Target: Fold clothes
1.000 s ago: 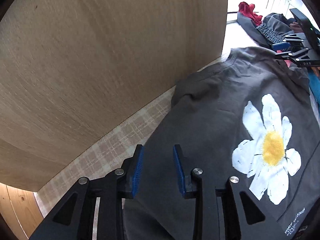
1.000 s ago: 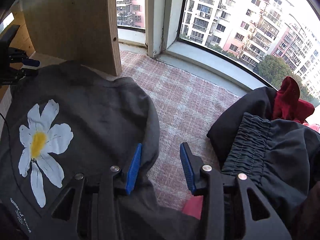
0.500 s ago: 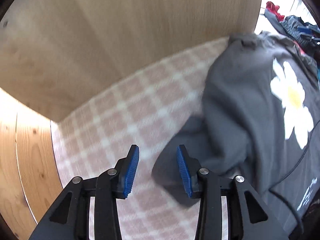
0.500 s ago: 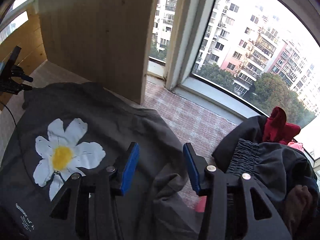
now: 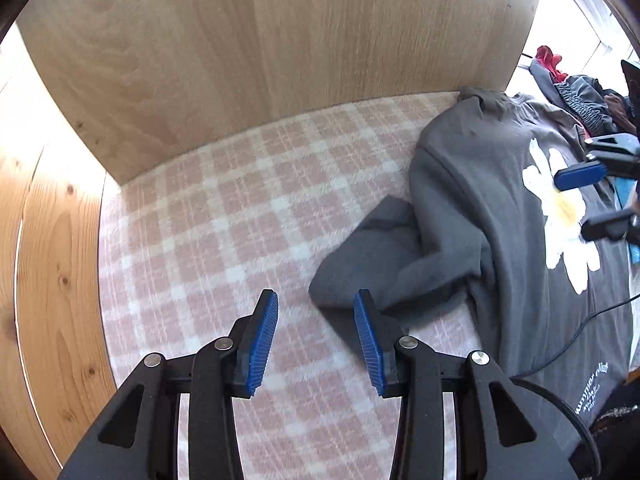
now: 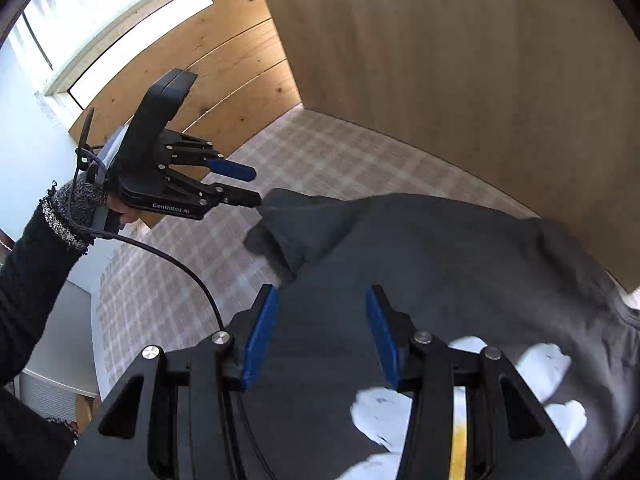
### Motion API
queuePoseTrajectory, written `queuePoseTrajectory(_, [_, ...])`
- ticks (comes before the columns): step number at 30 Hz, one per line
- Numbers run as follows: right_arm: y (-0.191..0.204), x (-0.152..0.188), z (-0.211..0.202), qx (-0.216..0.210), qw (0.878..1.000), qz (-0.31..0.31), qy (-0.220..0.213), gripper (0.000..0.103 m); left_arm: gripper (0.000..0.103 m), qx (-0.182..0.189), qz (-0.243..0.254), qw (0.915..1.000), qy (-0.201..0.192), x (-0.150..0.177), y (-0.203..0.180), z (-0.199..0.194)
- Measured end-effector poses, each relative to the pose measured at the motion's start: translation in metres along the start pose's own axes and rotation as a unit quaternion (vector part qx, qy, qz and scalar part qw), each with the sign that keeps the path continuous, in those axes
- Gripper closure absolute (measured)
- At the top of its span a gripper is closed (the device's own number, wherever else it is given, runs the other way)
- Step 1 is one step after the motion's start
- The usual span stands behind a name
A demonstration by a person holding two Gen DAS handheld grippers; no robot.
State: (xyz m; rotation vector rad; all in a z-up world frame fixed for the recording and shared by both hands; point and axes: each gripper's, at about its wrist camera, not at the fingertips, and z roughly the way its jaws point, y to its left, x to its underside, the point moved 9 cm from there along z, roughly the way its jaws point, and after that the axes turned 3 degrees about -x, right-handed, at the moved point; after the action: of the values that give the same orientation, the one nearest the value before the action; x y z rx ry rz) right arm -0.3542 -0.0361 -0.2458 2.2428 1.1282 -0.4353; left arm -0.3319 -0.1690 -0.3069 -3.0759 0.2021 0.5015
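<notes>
The dark grey sweatshirt with a white daisy print lies on the pink checked blanket. The left gripper is wide open by its sleeve, probably not touching. The right gripper hovers open above it, holding nothing.

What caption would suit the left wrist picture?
Open left hand-held gripper hovers near the sleeve of a grey daisy sweatshirt on a checked blanket.

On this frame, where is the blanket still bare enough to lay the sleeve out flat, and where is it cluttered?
Bare plaid blanket runs from the wooden panel to the sweatshirt, ahead of the open left tongs. The sleeve ends at its edge. Crowded: the clothes pile beyond the sweatshirt, where the open right tongs hover.
</notes>
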Motion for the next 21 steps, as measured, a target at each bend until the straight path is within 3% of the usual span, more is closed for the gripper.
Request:
queuePoseTrajectory(3, [0.008,-0.005,0.027,0.037,0.999,-0.006,0.020,0.058,0.065,0.018,-0.005,0.9997,0.013,0.016,-0.010,0.005])
queuePoseTrajectory(6, [0.002,0.001,0.037,0.042,0.998,0.034,0.038,0.058,0.065,0.046,-0.010,0.9987,0.018,0.033,-0.013,0.009])
queuePoseTrajectory(12, [-0.006,0.016,0.053,0.060,0.994,0.065,0.069,0.058,0.066,0.076,0.003,0.9971,0.004,0.028,-0.036,0.009])
queuePoseTrajectory(15, [-0.006,0.020,0.062,0.068,0.993,0.055,0.080,0.058,0.091,0.065,0.025,0.9976,-0.004,0.025,-0.041,0.005])
queuePoseTrajectory(17, [-0.006,0.020,0.063,0.065,0.994,0.050,0.076,0.059,0.092,0.063,0.030,0.9976,-0.009,0.022,-0.041,0.001])
queuePoseTrajectory(18, [-0.005,0.019,0.063,0.063,0.994,0.045,0.072,0.065,0.093,0.061,0.032,0.9975,-0.012,0.021,-0.042,-0.001])
queuePoseTrajectory(19, [-0.005,0.018,0.060,0.056,0.995,0.043,0.069,0.085,0.094,0.055,0.036,0.9976,-0.021,0.018,-0.041,-0.007])
queuePoseTrajectory(20, [-0.005,0.018,0.055,0.045,0.996,0.048,0.065,0.095,0.094,0.049,0.039,0.9976,-0.030,0.015,-0.040,-0.014])
queuePoseTrajectory(21, [-0.005,0.016,0.048,0.033,0.996,0.054,0.059,0.096,0.094,0.050,0.039,0.9971,-0.041,0.008,-0.037,-0.022])
